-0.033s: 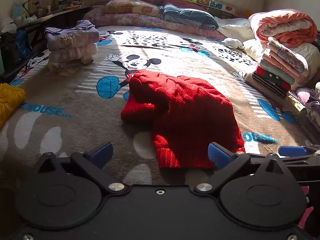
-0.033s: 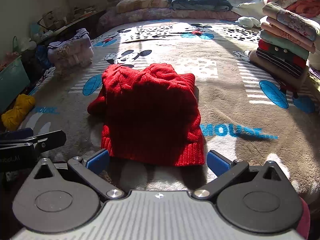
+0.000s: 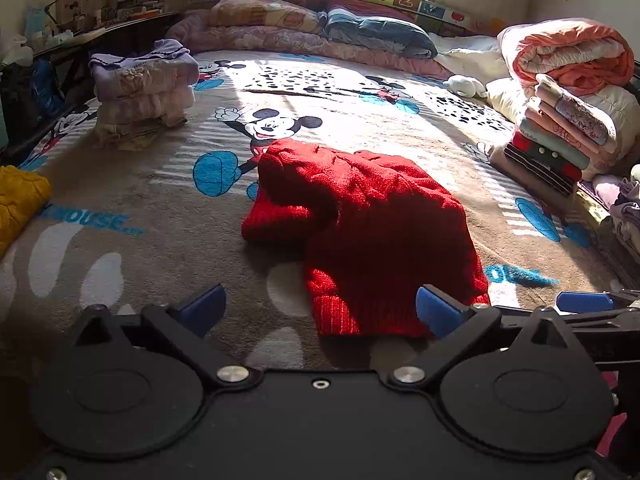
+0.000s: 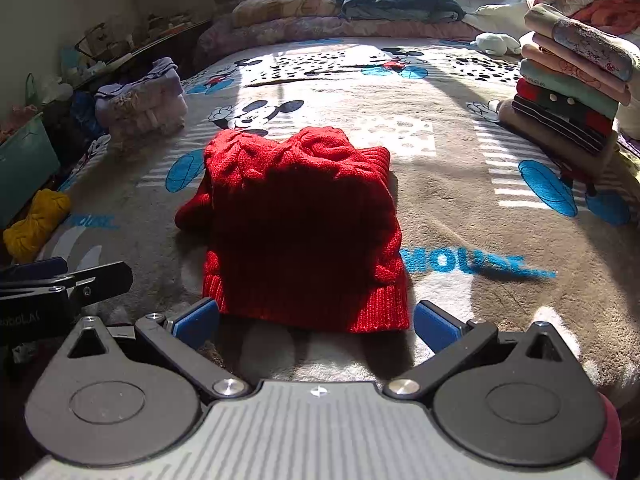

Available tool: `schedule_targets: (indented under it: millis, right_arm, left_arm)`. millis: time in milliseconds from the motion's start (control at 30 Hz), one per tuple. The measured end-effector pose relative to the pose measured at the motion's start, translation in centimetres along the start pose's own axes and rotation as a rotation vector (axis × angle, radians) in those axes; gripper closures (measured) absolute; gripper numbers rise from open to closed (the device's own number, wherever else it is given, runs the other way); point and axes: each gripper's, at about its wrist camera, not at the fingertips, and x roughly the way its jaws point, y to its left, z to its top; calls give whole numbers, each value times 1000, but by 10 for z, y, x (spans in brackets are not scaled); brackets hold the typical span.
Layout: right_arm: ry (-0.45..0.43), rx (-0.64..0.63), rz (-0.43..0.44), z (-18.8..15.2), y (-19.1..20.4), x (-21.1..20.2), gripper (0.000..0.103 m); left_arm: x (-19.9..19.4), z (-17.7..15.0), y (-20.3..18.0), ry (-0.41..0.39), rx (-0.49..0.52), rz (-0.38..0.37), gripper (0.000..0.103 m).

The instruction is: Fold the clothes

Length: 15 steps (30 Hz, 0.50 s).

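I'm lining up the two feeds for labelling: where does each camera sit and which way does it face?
Left wrist: on the open left gripper, facing up the bed at the red cable-knit sweater; the right gripper's blue pad shows at its right edge.
Right wrist: on the open right gripper, squarely behind the sweater's hem; the left gripper juts in at its left edge.
Shared: sweater, cartoon-mouse blanket, folded stacks.

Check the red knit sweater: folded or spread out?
Partly folded. The red knit sweater lies as a compact block, body doubled over, but one sleeve bulges out at its left side.

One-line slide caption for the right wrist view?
Open right tongs just short of the partly folded red sweater on the bed.
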Motion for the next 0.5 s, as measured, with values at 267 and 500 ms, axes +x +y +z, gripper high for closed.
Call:
schedule_targets:
  millis: [267, 500]
  right_arm:
    - [0, -9, 12, -1, 2, -1, 0]
    - [-8, -11, 9, -1, 4, -1, 0]
  left_arm:
    - [0, 0, -1, -2, 5, 7, 0]
    - [-1, 0, -1, -4, 10, 13, 0]
